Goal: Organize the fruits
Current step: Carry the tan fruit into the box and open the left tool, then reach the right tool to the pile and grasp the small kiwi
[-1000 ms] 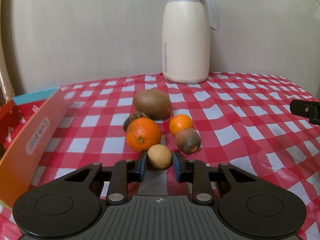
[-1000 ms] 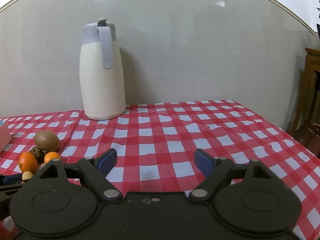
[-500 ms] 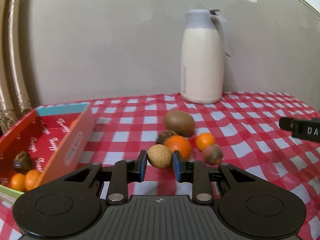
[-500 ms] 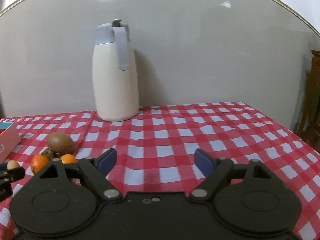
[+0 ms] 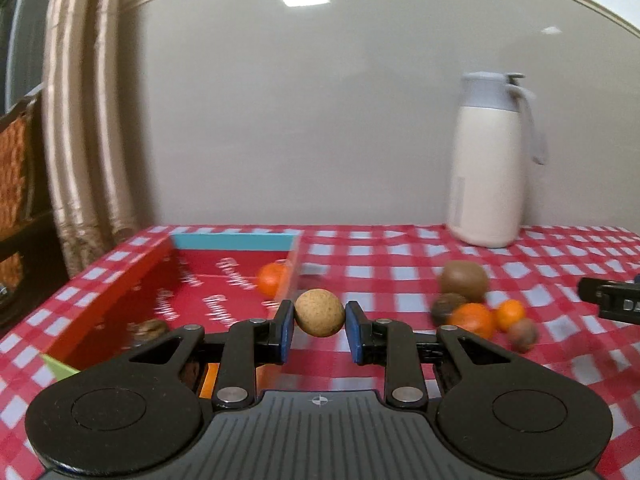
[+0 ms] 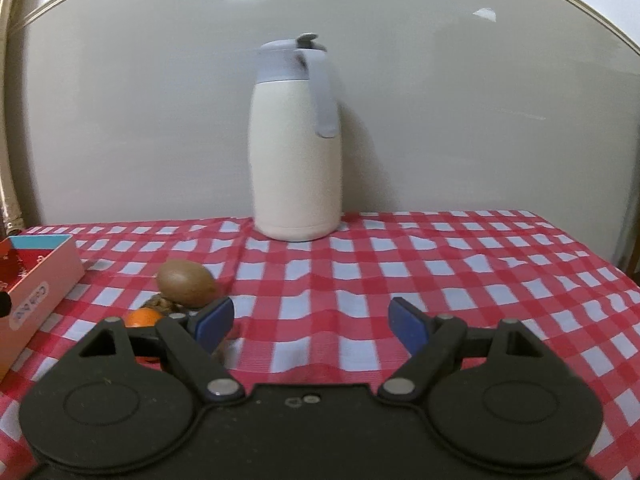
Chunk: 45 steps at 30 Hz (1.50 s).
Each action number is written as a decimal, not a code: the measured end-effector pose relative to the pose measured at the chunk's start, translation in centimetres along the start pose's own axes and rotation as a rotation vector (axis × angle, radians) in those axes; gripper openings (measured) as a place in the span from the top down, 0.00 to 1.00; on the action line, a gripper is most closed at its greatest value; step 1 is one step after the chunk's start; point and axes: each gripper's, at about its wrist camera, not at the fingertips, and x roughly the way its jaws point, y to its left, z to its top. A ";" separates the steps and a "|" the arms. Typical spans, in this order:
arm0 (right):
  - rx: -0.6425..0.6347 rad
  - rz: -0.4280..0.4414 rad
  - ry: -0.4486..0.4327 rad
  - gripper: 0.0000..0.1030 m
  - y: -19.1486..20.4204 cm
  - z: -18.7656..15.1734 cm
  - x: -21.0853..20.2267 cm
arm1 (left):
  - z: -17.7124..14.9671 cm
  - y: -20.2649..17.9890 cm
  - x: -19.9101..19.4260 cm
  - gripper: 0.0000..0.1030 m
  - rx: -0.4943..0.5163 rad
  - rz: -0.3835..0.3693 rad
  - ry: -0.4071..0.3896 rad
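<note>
Red checked tablecloth, my left gripper clamping a tan round fruit beside the red box, my right gripper wide apart, empty.

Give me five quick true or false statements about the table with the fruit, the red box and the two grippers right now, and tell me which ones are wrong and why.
1. The left gripper holds a round tan fruit. True.
2. The right gripper grips the kiwi. False: its jaws are open and hold nothing.
3. The red box is empty. False: an orange lies inside.
4. The white jug stands upright. True.
5. The tablecloth is blue striped. False: red and white checks.
</note>
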 end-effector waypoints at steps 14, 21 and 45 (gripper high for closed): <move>-0.038 0.064 0.006 0.19 4.2 -0.2 0.6 | -1.6 10.5 1.8 0.73 -0.126 0.185 0.082; -0.046 0.083 0.012 0.19 5.1 -0.3 0.6 | -1.9 10.8 2.0 0.71 -0.110 0.193 0.082; -0.076 0.097 0.069 0.28 4.5 -0.8 0.8 | -0.8 7.1 -0.3 0.37 -0.073 0.140 0.017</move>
